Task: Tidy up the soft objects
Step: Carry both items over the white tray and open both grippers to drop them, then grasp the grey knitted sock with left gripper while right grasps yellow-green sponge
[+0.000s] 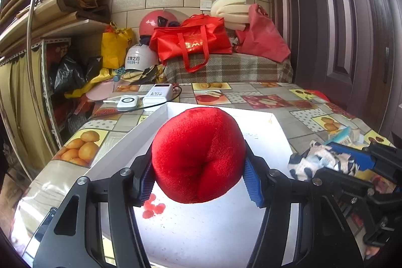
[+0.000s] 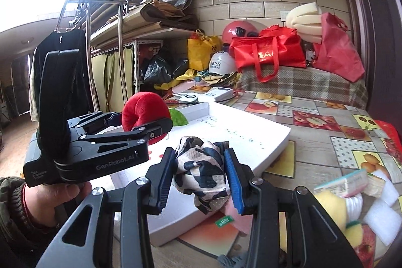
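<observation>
My left gripper (image 1: pixel 198 180) is shut on a red plush apple (image 1: pixel 198 155) and holds it above the white box lid (image 1: pixel 263 127). It also shows in the right wrist view (image 2: pixel 150 124), with the red plush apple (image 2: pixel 143 109) and its green leaf (image 2: pixel 179 117). My right gripper (image 2: pixel 201 175) is shut on a crumpled black-and-white patterned cloth (image 2: pixel 201 167), held over the near edge of the white box lid (image 2: pixel 251 132). In the left wrist view the cloth (image 1: pixel 314 162) and right gripper (image 1: pixel 351 165) sit at the right.
The table has a fruit-pattern cover (image 2: pixel 326 142). Power banks (image 1: pixel 158 94) lie at its far side. A yellow plush toy, white foam pieces and a small box (image 2: pixel 351 192) lie at the right. Red bags (image 1: pixel 193 42) and helmets sit behind.
</observation>
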Available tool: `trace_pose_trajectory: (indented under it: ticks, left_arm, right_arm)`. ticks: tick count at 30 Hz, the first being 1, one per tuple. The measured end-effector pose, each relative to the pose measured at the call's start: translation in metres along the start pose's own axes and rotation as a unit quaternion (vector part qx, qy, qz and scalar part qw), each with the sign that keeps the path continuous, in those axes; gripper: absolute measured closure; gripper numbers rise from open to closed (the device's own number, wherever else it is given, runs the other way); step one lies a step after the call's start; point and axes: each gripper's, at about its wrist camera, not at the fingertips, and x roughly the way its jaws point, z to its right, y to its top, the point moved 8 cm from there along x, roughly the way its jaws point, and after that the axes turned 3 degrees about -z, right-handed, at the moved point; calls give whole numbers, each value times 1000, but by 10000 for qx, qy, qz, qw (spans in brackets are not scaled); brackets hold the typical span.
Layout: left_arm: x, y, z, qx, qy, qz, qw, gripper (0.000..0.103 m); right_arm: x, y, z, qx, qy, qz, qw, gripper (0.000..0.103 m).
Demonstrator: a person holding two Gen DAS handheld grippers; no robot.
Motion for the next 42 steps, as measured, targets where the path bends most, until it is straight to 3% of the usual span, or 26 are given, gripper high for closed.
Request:
trace_pose_trajectory:
  ticks: [8,15,18,20,22,23,38,42]
  left_arm:
    - [21,0,-27,-412,13,-308,9987,43]
    - [27,-1,-28,-431,75,-454,9980,41]
    - [26,-2,-36,-569,227,-443,9971,30]
    - [24,-2,-44,-731,320,-393,9960,13]
    - [22,-3,-50,-902,304,-355,9948,5]
    - [21,-3,-52,-945,289,-349,9945,0]
    - [-1,7,-28,-275,374,267,9986,0]
    - [-4,8,-18,-128,237,330,9991,0]
  right_arm:
    - [28,8,-11,-63,19,-69,10000,61]
    - [41,10,-10,73,38,-208,9997,59]
    - [39,12,-7,107,-17,-170,9998,42]
    - [37,14,-4,131,-222,-94,9996,32]
    - [35,14,2,256,-286,-59,9992,19]
    - [35,15,4,297,-263,-56,9992,17]
    - [11,8,8,290,-318,80,9990,17]
    - [-8,4,13,211,-352,151,9990,16]
